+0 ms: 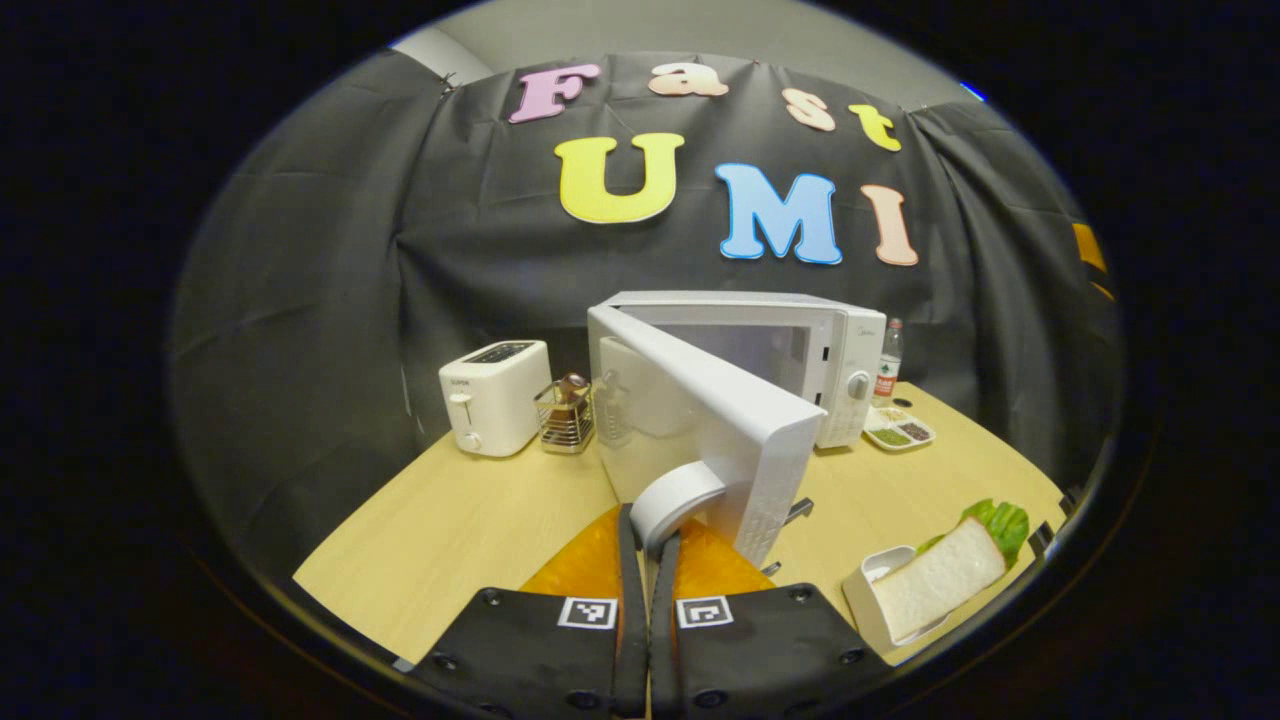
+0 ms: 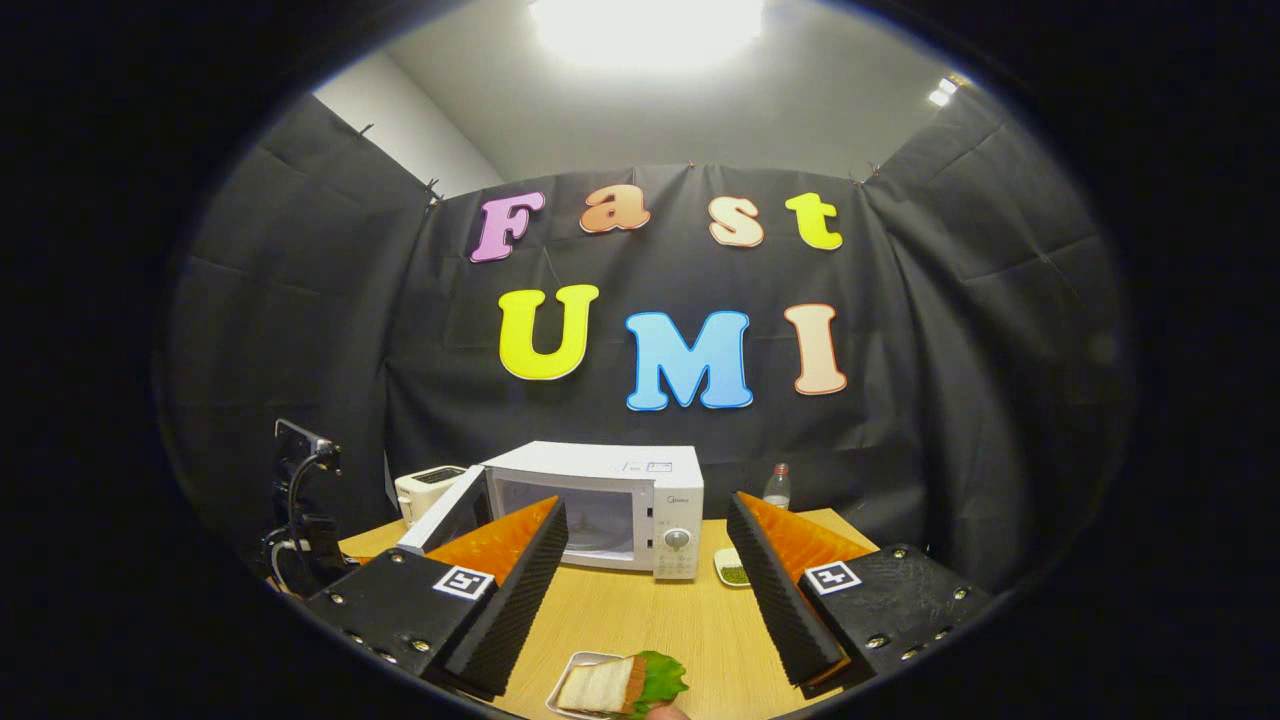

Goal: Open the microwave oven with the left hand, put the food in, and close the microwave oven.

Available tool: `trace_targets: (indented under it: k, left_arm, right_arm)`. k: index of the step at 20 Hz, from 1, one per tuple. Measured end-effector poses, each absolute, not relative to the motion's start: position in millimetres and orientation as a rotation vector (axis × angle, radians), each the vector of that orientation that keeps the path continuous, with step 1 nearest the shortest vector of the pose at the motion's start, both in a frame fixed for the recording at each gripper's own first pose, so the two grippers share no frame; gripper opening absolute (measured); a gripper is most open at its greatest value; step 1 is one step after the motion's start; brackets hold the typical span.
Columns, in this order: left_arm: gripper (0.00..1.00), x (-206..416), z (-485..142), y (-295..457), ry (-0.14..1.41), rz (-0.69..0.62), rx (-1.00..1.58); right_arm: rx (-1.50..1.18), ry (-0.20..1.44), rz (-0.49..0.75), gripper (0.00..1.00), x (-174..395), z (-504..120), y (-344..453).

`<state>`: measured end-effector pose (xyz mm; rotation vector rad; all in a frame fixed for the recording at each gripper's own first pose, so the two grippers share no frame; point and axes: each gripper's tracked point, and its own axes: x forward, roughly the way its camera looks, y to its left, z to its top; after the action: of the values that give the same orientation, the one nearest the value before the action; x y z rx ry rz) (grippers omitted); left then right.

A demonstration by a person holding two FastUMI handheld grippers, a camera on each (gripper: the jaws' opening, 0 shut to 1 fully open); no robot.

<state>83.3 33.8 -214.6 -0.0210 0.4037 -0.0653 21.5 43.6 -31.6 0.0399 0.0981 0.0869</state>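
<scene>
The white microwave point(image 1: 790, 350) stands at the back of the wooden table, its door point(image 1: 720, 420) swung well out towards me. My left gripper point(image 1: 650, 545) is shut on the door's curved white handle point(image 1: 675, 500), which is pinched between the two fingers. A sandwich of white bread and lettuce point(image 1: 940, 575) lies in a white tray point(image 1: 862, 600) at the right front. In the right gripper view, my right gripper point(image 2: 645, 600) hangs open above the table, over the sandwich point(image 2: 615, 685). The microwave point(image 2: 620, 500) is behind it, its door point(image 2: 445, 520) angled open.
A white toaster point(image 1: 495, 395) and a wire basket point(image 1: 567, 412) stand left of the microwave. A bottle point(image 1: 888, 360) and a small divided dish point(image 1: 898, 430) sit to its right. A dark device with cables point(image 2: 300, 500) stands by the door's outer edge.
</scene>
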Motion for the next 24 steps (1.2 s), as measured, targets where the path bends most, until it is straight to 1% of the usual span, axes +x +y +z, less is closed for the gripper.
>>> trace_targets:
  k: [9,10,11,16,17,18,19,20,21,23,24]
  left_arm:
    - [0.07,84,-221,102,0.399,-0.115,-0.035]
    - [0.12,84,-222,108,0.398,-0.121,-0.04]
    - [0.08,83,-222,112,0.397,-0.131,-0.043]
    - [0.09,85,-226,129,0.394,-0.187,-0.036]
    - [0.12,82,-227,131,0.41,-0.204,-0.058]
    - [0.19,83,-228,136,0.415,-0.2,-0.071]
    - [0.21,81,-228,141,0.42,-0.189,-0.066]
    - [0.32,79,-227,146,0.417,-0.172,-0.056]
    - [0.27,75,-225,149,0.415,-0.155,-0.049]
    - [0.4,66,-216,155,0.414,-0.115,-0.062]
    - [0.53,62,-211,158,0.406,-0.095,-0.081]
  right_arm:
    - [0.012,0.111,0.056,0.97,37,-34,96]
    - [0.013,0.113,0.053,0.97,38,-36,102]
    - [0.014,0.117,0.052,0.97,38,-37,108]
    - [-0.01,0.129,0.032,0.97,42,-39,127]
    - [-0.013,0.127,0.031,0.97,42,-38,130]
    - [-0.018,0.127,0.031,0.97,44,-38,133]
    - [-0.022,0.128,0.035,0.97,44,-40,134]
    - [-0.026,0.129,0.038,0.97,44,-40,133]
    - [-0.028,0.13,0.037,0.97,44,-40,130]
    - [-0.019,0.148,0.041,0.97,46,-43,120]
    - [-0.011,0.161,0.046,0.97,47,-46,113]
